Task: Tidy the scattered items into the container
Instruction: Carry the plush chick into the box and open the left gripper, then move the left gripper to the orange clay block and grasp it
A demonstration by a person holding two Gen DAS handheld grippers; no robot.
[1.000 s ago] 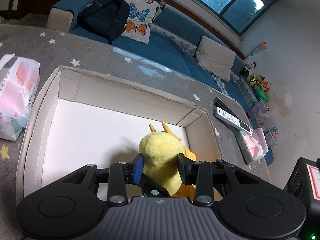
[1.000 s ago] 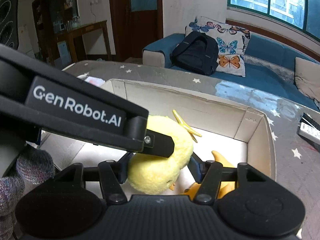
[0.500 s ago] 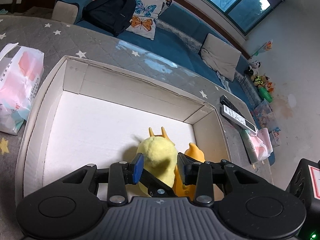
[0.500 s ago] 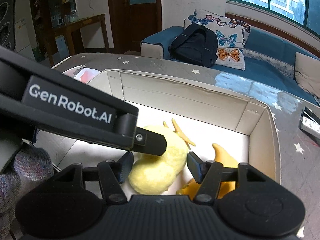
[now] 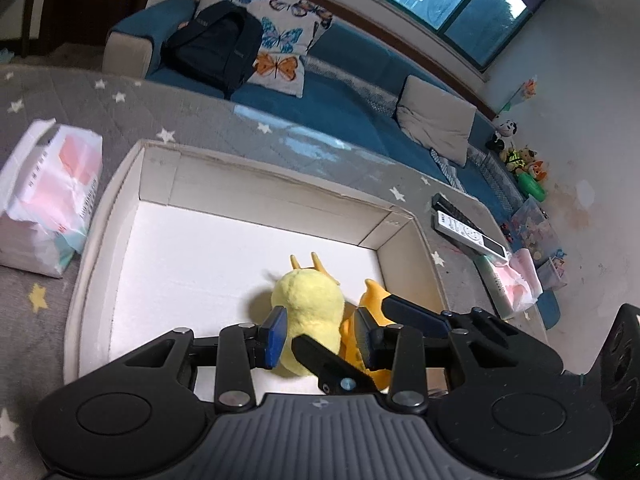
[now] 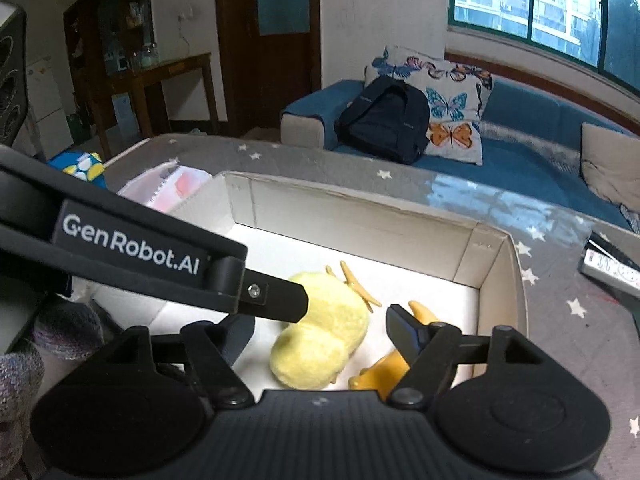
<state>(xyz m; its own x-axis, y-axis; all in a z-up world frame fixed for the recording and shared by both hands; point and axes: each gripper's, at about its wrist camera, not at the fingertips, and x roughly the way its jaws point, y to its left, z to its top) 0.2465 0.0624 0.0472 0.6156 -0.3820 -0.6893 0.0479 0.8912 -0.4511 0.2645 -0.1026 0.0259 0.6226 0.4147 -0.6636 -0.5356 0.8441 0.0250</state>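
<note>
A yellow plush toy (image 5: 310, 306) lies on the white floor of the cardboard box (image 5: 256, 190), at its near right corner, next to an orange toy (image 5: 374, 294). My left gripper (image 5: 320, 336) is open, its blue pads on either side of the plush with small gaps. My right gripper (image 6: 320, 330) is open above the plush (image 6: 320, 340) and the orange toy (image 6: 384, 366). The left gripper's finger (image 6: 276, 298) crosses the right wrist view over the plush.
A pink and white tissue pack (image 5: 48, 196) lies left of the box. Remote controls (image 5: 468, 228) and another tissue pack (image 5: 516, 280) lie to its right on the grey starred cover. A blue sofa with a black backpack (image 5: 216, 44) stands behind.
The plush went from held above the box to lying on its floor. Both grippers opened wider and drew back a little.
</note>
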